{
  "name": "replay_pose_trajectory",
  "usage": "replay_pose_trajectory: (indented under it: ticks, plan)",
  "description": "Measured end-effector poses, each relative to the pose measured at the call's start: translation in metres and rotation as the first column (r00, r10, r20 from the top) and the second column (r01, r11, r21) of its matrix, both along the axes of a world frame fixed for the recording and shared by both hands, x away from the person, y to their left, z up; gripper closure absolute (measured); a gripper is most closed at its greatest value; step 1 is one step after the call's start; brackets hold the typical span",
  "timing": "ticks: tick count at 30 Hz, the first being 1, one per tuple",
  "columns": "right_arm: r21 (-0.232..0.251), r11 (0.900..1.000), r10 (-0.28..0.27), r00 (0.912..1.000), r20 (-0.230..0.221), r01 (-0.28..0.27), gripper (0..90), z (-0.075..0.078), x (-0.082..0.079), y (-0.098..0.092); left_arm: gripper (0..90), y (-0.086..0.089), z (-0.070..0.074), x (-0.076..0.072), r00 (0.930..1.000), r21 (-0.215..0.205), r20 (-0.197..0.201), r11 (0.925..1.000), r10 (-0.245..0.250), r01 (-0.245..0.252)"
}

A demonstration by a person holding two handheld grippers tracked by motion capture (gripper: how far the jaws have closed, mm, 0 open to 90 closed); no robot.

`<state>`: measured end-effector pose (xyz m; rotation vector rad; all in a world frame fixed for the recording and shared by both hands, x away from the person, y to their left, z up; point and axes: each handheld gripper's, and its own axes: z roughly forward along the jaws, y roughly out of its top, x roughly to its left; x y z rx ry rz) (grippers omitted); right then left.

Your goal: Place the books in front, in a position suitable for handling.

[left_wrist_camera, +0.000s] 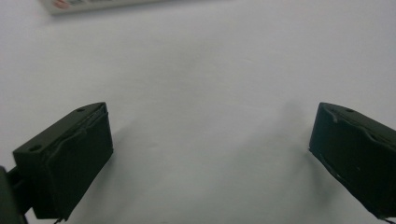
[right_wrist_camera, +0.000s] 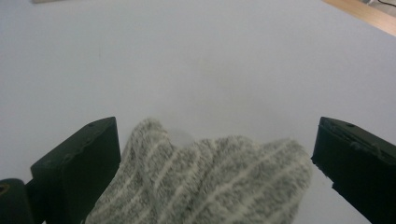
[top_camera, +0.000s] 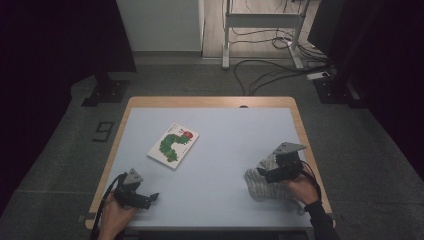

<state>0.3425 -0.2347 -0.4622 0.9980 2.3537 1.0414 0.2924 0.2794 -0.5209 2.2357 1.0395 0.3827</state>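
Knitwear (top_camera: 265, 184) is lying crumpled on the bench (top_camera: 225, 135), right under the right tongs (top_camera: 261, 173), while the left tongs (top_camera: 154, 196) are hovering well apart from it, a picture book (top_camera: 173, 144) beyond them. Left gripper view: jaws are gaping over bare bench. Right gripper view: jaws are standing wide, the grey striped cloth (right_wrist_camera: 205, 182) lying between them, unclamped.
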Motion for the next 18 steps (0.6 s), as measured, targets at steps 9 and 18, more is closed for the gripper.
replay_pose_trajectory:
  ticks: [9, 18]
  plan:
    - [0.015, 1.0, 0.02, 0.9998, 0.01, -0.02, 0.4, 0.003, 0.004, 0.012, 0.0, 0.007, 0.028, 0.024, 0.9988, -0.007, 0.048, 0.9999, -0.01, 0.011]
    - [0.027, 0.999, 0.042, 0.9991, 0.011, -0.042, 0.4, 0.002, 0.011, 0.024, 0.0, -0.001, 0.042, 0.056, 0.9986, 0.042, 0.034, 0.9983, -0.04, 0.039]
